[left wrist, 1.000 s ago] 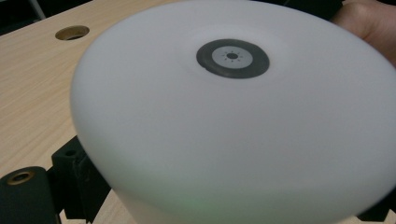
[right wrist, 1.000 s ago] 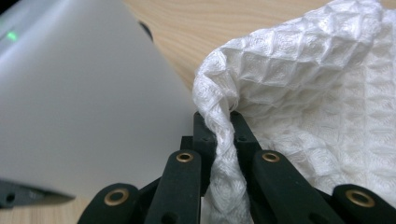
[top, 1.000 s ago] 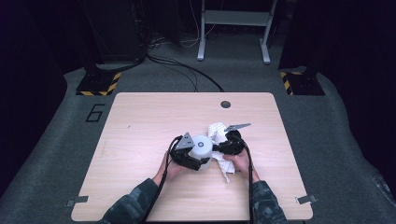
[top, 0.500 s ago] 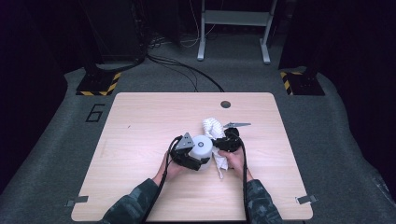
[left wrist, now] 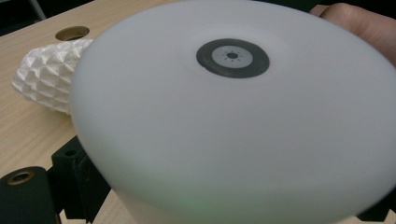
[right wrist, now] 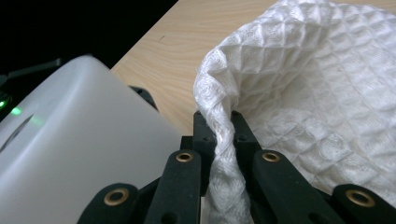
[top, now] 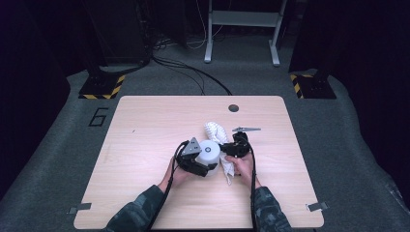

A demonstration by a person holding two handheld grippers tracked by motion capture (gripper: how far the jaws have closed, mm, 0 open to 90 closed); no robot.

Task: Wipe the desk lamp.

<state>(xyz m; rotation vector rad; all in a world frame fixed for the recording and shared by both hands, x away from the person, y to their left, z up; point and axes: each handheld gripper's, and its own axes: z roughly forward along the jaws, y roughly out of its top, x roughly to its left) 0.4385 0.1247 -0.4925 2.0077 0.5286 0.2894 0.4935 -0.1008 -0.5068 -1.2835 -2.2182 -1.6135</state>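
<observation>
Two things getting handled mid-surface: a white round device (top: pixel 211 151) sitting wide between the left gripper (top: pixel 203 162)'s fingers, and a white waffle-weave cloth (right wrist: pixel 299 93) right beside it, touching. Right gripper (right wrist: pixel 219 135)'s fingers are clamped tight on a fold of that cloth, and a small grey metal piece (top: pixel 246 129) lies just past it on the wooden surface (top: pixel 145 125).

The round speaker (left wrist: pixel 233 130) is matte white with a dark grey ring around a pale grey centre on top. The cloth (right wrist: pixel 322 98) is white with a raised diamond waffle weave, on a pale wood-grain table (top: pixel 145 125)
</observation>
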